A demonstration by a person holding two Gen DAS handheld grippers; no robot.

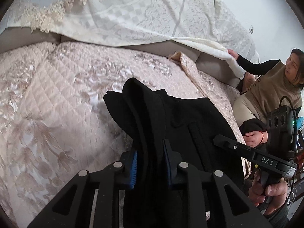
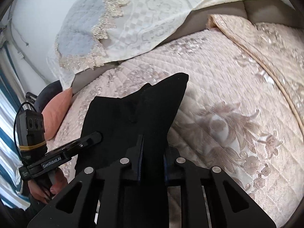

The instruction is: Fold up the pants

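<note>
The black pants (image 1: 171,117) hang bunched from both grippers above a pink quilted bed cover (image 1: 57,98). My left gripper (image 1: 151,152) is shut on a thick fold of the pants between its blue pads. My right gripper (image 2: 153,150) is shut on another edge of the pants (image 2: 133,114), which stands up in peaks past the fingers. The right gripper also shows in the left wrist view (image 1: 224,142), touching the cloth. The left gripper shows in the right wrist view (image 2: 95,136), at the cloth's left edge.
A white lace-trimmed cover (image 1: 123,19) drapes over the grey headboard behind the bed. A woman in a tan vest (image 1: 273,91) sits at the bed's right side, holding that cover's corner. A pink cushion (image 2: 57,112) lies at the bed's left edge near a striped curtain (image 2: 7,133).
</note>
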